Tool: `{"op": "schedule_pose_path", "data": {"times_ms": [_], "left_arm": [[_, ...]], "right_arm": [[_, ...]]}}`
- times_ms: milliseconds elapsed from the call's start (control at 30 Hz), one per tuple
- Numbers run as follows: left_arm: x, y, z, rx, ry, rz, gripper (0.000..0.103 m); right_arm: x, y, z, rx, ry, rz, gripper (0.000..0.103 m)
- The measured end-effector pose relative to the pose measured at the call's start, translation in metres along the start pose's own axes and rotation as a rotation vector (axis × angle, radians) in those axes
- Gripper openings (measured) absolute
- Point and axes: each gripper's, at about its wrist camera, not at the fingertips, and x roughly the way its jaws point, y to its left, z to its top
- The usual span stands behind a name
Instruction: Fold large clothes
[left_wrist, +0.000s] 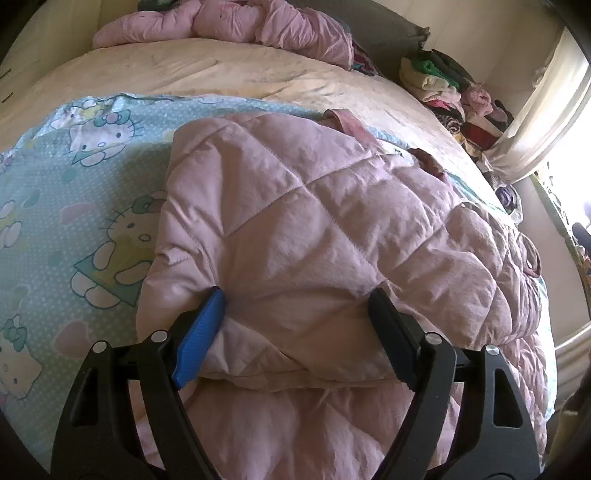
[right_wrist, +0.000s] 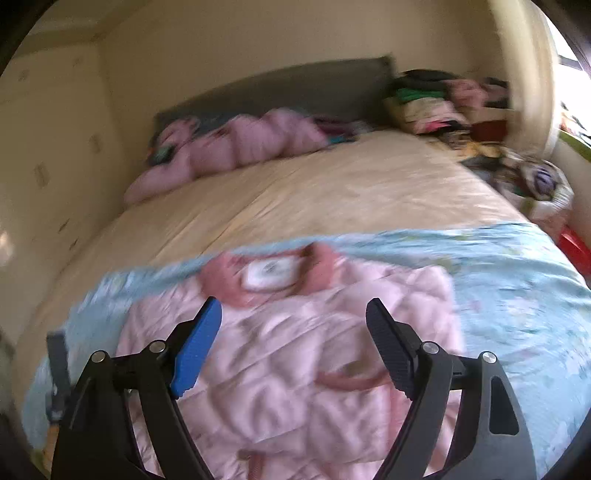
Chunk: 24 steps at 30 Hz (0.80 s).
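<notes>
Bare cream sheet (right_wrist: 332, 192) lies passable beyond the pink jacket (right_wrist: 295, 369).

Daylight is pouring in from the window (left_wrist: 569, 177) at right, blowing out white; the right wrist view is smearing with motion blur, fisheye corners darkening and bending.

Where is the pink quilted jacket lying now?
In both views the pink quilted jacket lies on the blue cartoon-print sheet at the near end of the bed, directly ahead of each open claw.

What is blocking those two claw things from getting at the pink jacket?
Nothing visible. The left gripper has its jaws open right against the pink quilted jacket. The right gripper hangs open over it, with no object between.
</notes>
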Motion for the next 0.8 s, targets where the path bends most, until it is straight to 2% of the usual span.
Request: {"op": "schedule_pose_path", "data": {"times_ms": [167,333,467,800], "left_arm": [[0.003,-0.001,-0.001,0.020,0.001,0.015,0.073],[0.004,0.000,-0.002,0.021,-0.002,0.014,0.073],[0.004,-0.001,-0.005,0.032,-0.007,0.022,0.073],[0.010,-0.005,-0.007,0.041,-0.014,0.033,0.073]], "right_arm": [[0.042,0.038,-0.019,-0.074,0.131,0.063,0.080],[0.083,0.060,-0.042,-0.137,0.269,0.033,0.080],[0.117,0.060,-0.066,-0.164,0.367,0.007,0.085],[0.133,0.062,-0.085,-0.149,0.346,-0.038,0.089]]}}
